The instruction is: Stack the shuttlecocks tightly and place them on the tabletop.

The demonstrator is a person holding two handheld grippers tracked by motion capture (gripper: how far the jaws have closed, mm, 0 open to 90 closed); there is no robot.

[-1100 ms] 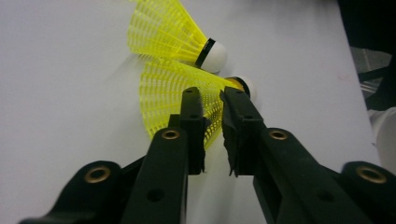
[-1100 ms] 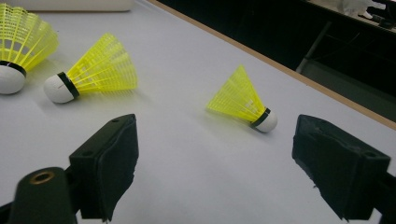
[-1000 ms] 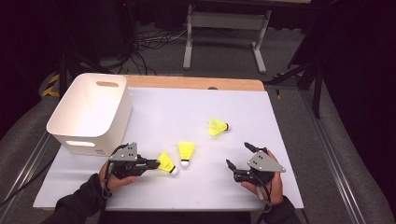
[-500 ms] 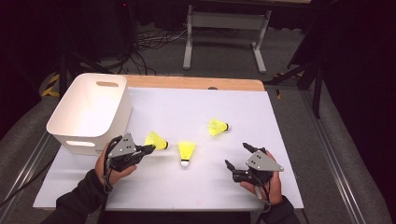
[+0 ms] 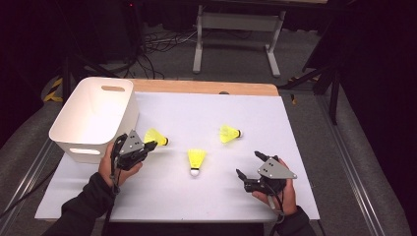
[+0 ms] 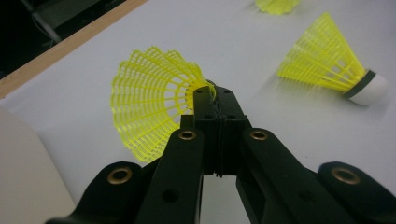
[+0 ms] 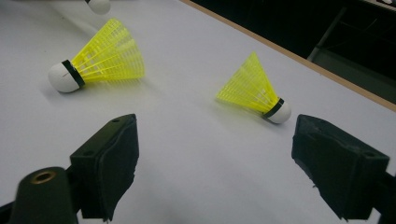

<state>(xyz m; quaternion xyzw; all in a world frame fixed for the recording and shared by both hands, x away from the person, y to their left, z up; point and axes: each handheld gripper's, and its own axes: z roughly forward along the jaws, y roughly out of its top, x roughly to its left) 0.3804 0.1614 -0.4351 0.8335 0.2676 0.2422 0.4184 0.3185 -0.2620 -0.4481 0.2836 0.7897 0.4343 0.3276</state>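
Note:
Three yellow shuttlecocks with white corks are here. My left gripper (image 5: 151,145) is shut on one shuttlecock (image 5: 155,136) just right of the white bin (image 5: 93,118). In the left gripper view the jaws are pressed together at the narrow end of its mesh skirt (image 6: 154,105), with the left gripper (image 6: 212,93) hiding the cork. A second shuttlecock (image 5: 195,160) lies mid-table, also in the left gripper view (image 6: 334,63). A third shuttlecock (image 5: 228,133) lies farther right. My right gripper (image 5: 248,169) stands open above the sheet, its jaws wide apart (image 7: 229,158), facing two shuttlecocks (image 7: 100,58) (image 7: 259,91).
A white paper sheet (image 5: 206,196) covers the table, and a wooden edge (image 5: 206,88) runs along the far side. The white bin's wall (image 6: 23,177) is close at the left gripper's left. Metal stand legs (image 5: 236,44) and cables lie on the floor beyond.
My left gripper has lifted its shuttlecock off the sheet and carried it away from me and leftward, up to the bin's side. The right gripper has stayed put.

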